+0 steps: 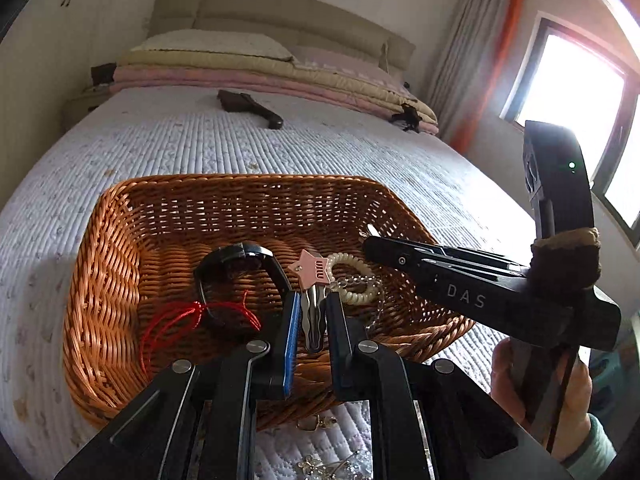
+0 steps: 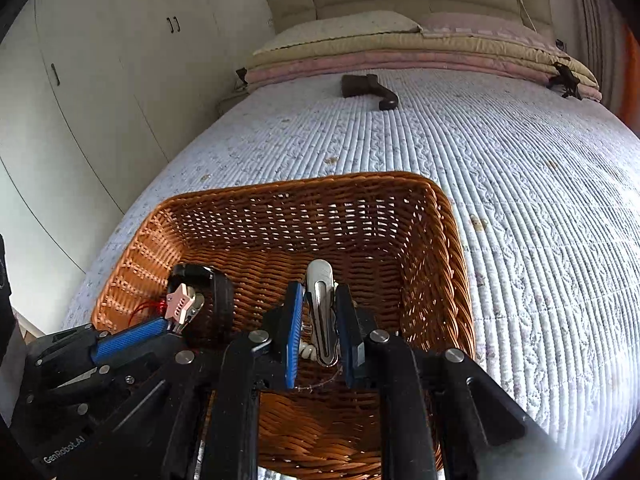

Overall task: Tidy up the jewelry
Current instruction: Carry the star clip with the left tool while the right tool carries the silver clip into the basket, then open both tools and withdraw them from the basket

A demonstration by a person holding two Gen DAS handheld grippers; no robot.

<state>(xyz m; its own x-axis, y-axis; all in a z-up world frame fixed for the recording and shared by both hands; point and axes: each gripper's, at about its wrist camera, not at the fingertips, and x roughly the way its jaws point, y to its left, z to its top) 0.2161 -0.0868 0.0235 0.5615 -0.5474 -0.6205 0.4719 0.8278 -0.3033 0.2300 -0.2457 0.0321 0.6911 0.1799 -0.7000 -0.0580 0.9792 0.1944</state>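
Note:
A wicker basket (image 1: 100, 280) (image 2: 452, 240) sits on the bed. My left gripper (image 1: 312, 312) is shut on a hair clip with a pink star (image 1: 310, 272), held over the basket; it also shows in the right wrist view (image 2: 182, 304). My right gripper (image 2: 318, 320) is shut on a silver hair clip (image 2: 320, 304) above the basket; its closed fingers (image 1: 400, 258) show from the side in the left wrist view. In the basket lie a black watch (image 1: 240, 260), a red cord (image 1: 180, 316) and a pearl bracelet (image 1: 356, 280).
The basket stands on a quilted white bedspread (image 2: 520, 200). A dark brush (image 1: 248, 106) lies farther up the bed, near folded blankets and pillows (image 1: 260, 64). Small gold and crystal jewelry pieces (image 1: 320, 424) lie on the bedspread in front of the basket. A window is at the right.

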